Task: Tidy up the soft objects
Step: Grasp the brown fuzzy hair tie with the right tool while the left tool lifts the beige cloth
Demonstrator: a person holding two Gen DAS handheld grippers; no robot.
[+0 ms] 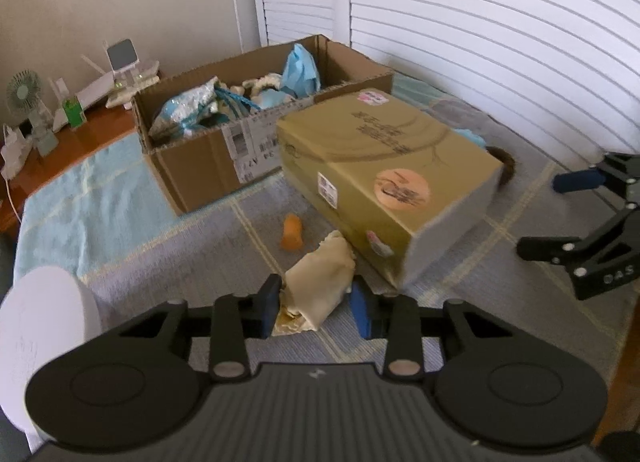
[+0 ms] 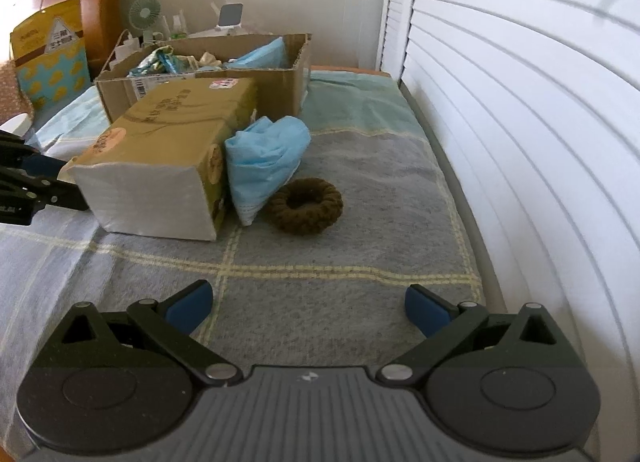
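My left gripper [image 1: 316,308] is closed around the beige cloth [image 1: 320,286]; the open cardboard box [image 1: 192,166] lies far-left of it. My right gripper [image 2: 308,308] is spread wide, with the brown ring [image 2: 306,204] straight ahead, nearer this arm.

Matt woven blanket [image 2: 360,198], fuzzy knitted brown ring [image 2: 305,206], corrugated cardboard box [image 1: 208,158], crinkled beige cloth [image 1: 320,286]

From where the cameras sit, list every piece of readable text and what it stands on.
"DAS": on the body of the right tongs, as seen from the left wrist.
"94 A7": partly readable beside the barcode label on the open cardboard box.
Dark script on the top of the tan box: too blurred to read.
Sign on the yellow package: characters too small to read.
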